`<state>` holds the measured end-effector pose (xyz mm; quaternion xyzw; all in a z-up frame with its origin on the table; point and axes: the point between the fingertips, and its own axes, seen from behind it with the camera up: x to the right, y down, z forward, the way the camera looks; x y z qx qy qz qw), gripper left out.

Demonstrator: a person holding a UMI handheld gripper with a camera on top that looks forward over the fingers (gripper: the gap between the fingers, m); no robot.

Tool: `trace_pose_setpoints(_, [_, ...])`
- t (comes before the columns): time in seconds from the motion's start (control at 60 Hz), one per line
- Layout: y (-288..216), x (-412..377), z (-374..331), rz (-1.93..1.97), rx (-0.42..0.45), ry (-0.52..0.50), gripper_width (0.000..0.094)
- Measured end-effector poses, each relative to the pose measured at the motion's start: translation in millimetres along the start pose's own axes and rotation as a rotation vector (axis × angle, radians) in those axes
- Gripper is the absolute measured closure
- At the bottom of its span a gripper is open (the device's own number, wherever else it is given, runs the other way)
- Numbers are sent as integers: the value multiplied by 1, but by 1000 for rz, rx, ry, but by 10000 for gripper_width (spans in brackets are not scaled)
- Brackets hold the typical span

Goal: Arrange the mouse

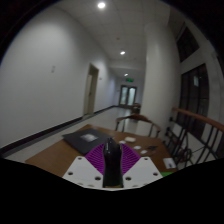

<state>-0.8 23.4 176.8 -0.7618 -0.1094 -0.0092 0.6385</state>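
A black mouse (112,166) stands upright between my gripper's (112,150) two purple pads (96,158). Both pads press against its sides, so the gripper is shut on it. The mouse is held up above a brown wooden table (55,155) that lies below and ahead. Its lower part is hidden behind the gripper's white body.
A dark grey flat mat (85,140) lies on the table just beyond the fingers, to the left. Small dark items (170,158) sit on the table's right side. A railing (195,125) runs along the right. A long corridor with a door (128,95) stretches ahead.
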Motion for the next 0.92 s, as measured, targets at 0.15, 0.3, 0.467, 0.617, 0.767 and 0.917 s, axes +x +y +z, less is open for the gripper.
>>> trace_pose_setpoints(0.15, [22, 130, -12, 22, -48, 205, 751])
trace_pose_setpoints(0.3, [127, 181, 1, 116, -232, 248, 753])
trace_pose_setpoints(0.467, [185, 180, 11, 108, -319, 251, 753])
trace_pose_setpoints(0.617, [189, 183, 12, 165, -317, 251, 646])
trace_pose_setpoints(0.767, [185, 182, -7, 154, -371, 222, 134])
trace_pose_setpoints(0.917, [147, 178, -59, 139, -298, 193, 84])
